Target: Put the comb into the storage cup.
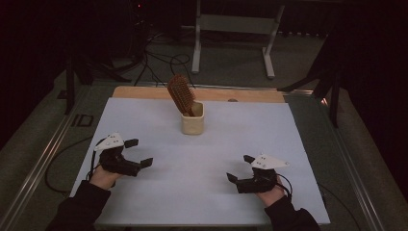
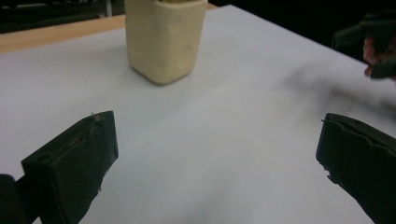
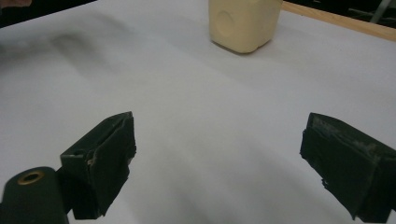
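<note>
Currently: cream cup (image 1: 192, 123) holds wooden hairbrush (image 1: 181, 93), handle down | left gripper (image 1: 138, 152) released | right gripper (image 1: 240, 168) released

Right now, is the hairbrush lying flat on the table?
No, the hairbrush stands handle-down in the cream cup, leaning to the left with its bristle head sticking up above the rim.
</note>
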Demonstrator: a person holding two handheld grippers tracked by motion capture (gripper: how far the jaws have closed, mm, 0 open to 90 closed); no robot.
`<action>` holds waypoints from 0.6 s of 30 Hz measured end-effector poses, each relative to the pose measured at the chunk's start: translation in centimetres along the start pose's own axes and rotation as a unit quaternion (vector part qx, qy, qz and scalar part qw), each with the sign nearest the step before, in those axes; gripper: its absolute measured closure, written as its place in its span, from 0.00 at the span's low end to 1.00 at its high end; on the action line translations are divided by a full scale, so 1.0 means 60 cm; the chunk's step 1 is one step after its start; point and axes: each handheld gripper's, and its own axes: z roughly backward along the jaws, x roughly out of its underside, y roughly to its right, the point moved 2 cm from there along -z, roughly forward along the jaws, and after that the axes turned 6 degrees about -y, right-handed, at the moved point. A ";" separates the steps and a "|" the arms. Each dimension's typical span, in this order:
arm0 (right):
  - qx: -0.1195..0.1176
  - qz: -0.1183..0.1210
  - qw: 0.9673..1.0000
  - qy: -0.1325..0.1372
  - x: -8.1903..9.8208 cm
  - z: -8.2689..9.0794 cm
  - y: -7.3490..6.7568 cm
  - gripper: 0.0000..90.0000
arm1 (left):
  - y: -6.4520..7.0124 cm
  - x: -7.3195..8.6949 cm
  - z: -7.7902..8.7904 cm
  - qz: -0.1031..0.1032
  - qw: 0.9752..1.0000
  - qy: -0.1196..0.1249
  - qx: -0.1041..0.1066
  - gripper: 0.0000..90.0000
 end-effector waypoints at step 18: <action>-0.001 0.003 1.000 0.000 0.001 0.000 0.000 0.11 | 0.007 0.074 0.021 0.009 1.000 -0.002 -0.007 0.00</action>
